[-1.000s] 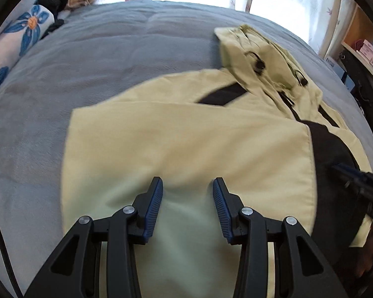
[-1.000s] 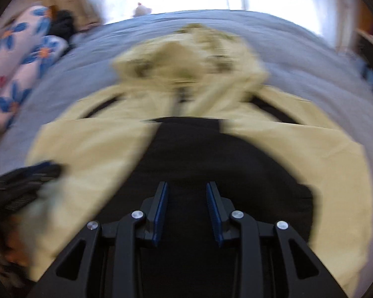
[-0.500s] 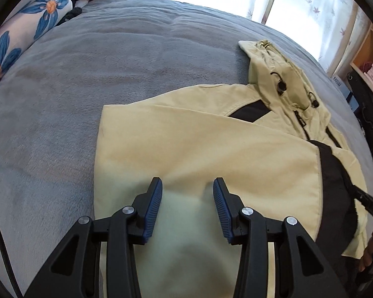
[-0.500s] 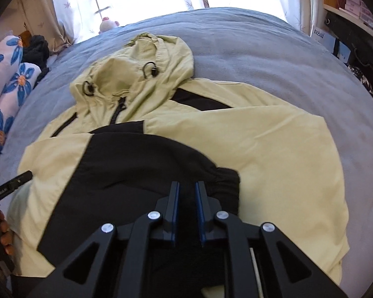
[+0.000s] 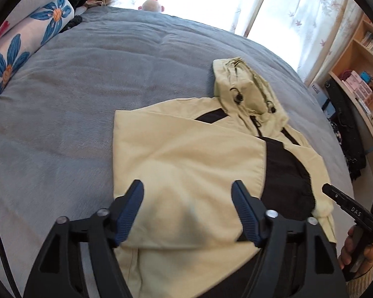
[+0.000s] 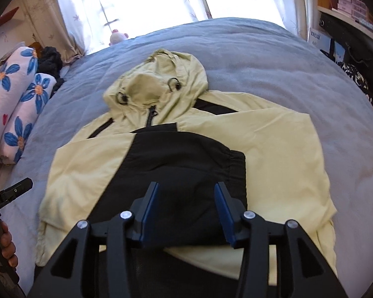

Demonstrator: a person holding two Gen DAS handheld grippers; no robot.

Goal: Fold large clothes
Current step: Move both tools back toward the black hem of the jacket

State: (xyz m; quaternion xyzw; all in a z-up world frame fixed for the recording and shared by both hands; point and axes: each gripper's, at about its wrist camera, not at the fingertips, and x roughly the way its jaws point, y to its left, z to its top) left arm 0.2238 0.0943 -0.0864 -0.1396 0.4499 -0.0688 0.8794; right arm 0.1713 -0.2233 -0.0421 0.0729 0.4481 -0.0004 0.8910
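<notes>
Looking down both wrist views, we find the left gripper (image 5: pixel 187 193) and the right gripper (image 6: pixel 186 193) with their jaws apart and nothing between them. Both pairs have just been opening: half a second back the right pair was nearly together over the black cuff, and the left pair stood narrower over the pale sleeve. Each view now takes in more of the bed than it did then, so we read both hands as backing away and upward.

We judge from this that the sleeve folds are released and done. Both sleeves now lie crossed over the chest of the jacket (image 6: pixel 273 149), the black-ended sleeve (image 6: pixel 186 159) from the right uppermost in the middle, the pale sleeve (image 5: pixel 186 154) from the left beneath its edge.

The jacket lies flat on the grey bed (image 5: pixel 74 104), toward the near side of it and close under our hands. Its long axis runs from 6 to 12 o'clock in the right wrist view, hem at 6 and hood (image 6: pixel 159 79) at 12, pointing at the window. In the left wrist view the same axis leans toward 1 o'clock. Next, we expect, comes a fold along that axis, bringing the hem up toward the hood, or the hood down.
</notes>
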